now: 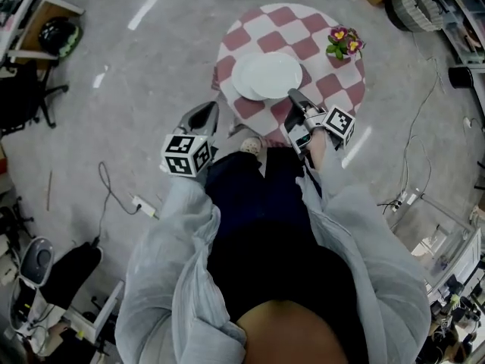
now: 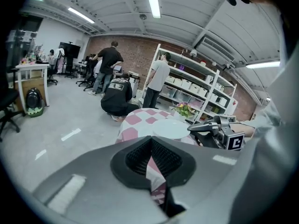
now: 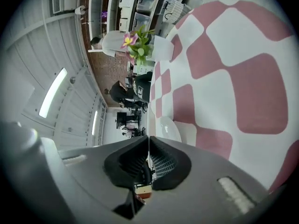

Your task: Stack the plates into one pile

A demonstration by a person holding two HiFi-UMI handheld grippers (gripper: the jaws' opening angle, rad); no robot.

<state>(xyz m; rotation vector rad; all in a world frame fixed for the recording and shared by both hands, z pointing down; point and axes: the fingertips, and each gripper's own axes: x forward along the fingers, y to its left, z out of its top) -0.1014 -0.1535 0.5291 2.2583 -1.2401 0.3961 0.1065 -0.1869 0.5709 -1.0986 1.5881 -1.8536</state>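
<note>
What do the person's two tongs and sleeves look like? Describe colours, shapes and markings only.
The left tongs and right tongs are grey, tapering to a narrow snout, the right darker from above. Inside sit black ribbed pads. Each carries a white cube printed with black square markers. The sleeves are loose, light grey and long.

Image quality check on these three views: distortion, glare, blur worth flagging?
Head view: fairly sharp, plates nearly blown-out white, light streaks reflected on the floor. Left gripper view: strong fisheye with dark corners, ceiling light glares, near foreground soft. Right gripper view: same fisheye, scene rolled sideways, checked tablecloth bulges, near foreground soft.
</note>
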